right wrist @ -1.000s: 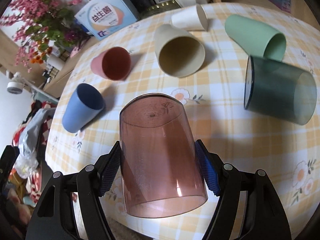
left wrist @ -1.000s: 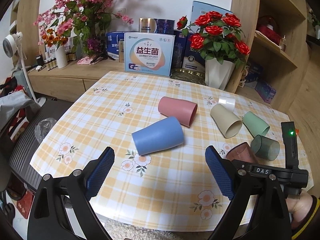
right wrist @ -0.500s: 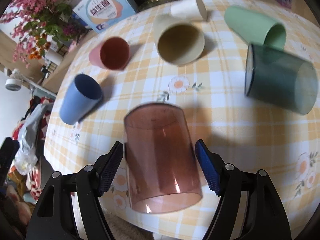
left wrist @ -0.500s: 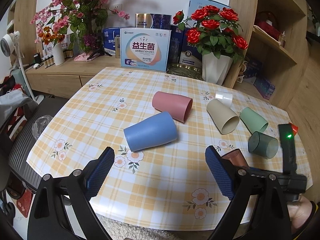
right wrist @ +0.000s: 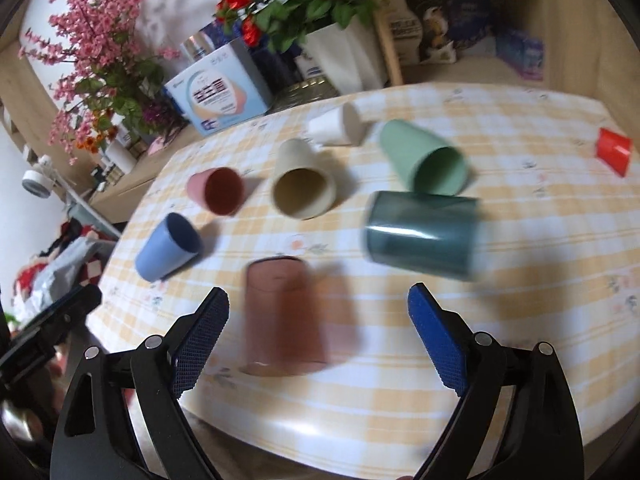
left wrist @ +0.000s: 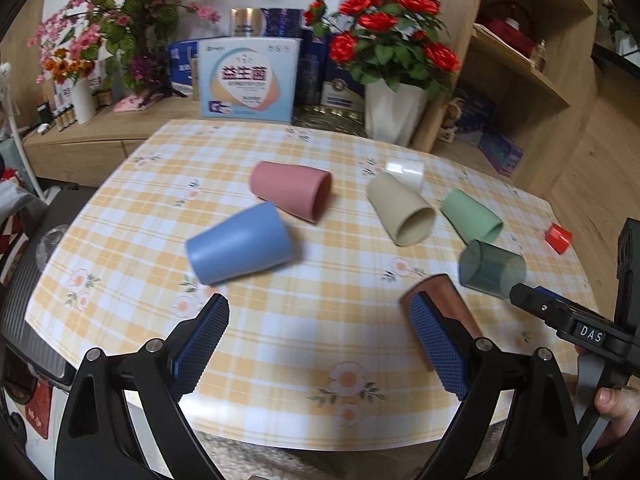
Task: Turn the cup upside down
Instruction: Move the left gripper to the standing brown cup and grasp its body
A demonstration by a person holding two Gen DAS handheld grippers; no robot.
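Released from the right gripper [right wrist: 318, 334], whose jaws have spread wide and drawn back, the translucent brown cup [right wrist: 282, 316] now stands mouth-down near the front edge of the checked table [left wrist: 280, 344]. From left to right, the left gripper [left wrist: 318, 342] hangs spread and empty, the blue cup [left wrist: 240, 248] lies on its side, and the brown cup stands between the right fingers, apparently touching neither. Pulling straight back, jaws kept wide, looks the safest way not to topple it.
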